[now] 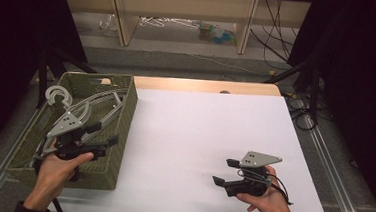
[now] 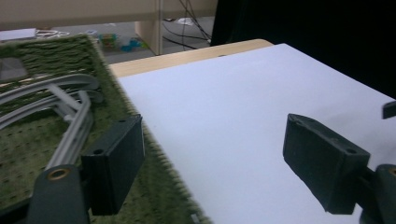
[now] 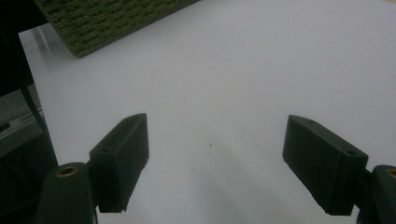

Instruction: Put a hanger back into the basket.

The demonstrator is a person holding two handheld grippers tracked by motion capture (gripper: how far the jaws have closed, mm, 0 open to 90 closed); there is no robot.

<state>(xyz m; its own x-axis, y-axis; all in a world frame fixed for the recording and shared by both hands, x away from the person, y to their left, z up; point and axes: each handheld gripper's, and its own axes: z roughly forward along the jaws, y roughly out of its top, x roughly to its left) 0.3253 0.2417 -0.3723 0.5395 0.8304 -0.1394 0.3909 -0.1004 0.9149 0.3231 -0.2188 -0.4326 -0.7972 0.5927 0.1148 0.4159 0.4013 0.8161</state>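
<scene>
The left gripper [image 1: 105, 134] is held above the green woven basket [image 1: 124, 126] at the table's left edge, its jaws spread wide with nothing between them; in the left gripper view [image 2: 212, 161] one jaw is seen over the basket's near wall and the other over the white sheet [image 2: 243, 107]. Just beyond this gripper, grey plastic hangers [image 1: 95, 108] are seen lying stacked inside the basket, their hooks [image 1: 58, 96] raised over the basket's far left rim; the hangers are not touched by the jaws. The right gripper [image 1: 225, 172] is held in the person's right hand [image 1: 269, 202] low over the near right part of the white sheet, well apart from the basket. Its jaws are likewise spread wide and empty, as seen in the right gripper view [image 3: 215, 163], where bare white sheet lies between them and a corner of the basket is seen at the top left.
</scene>
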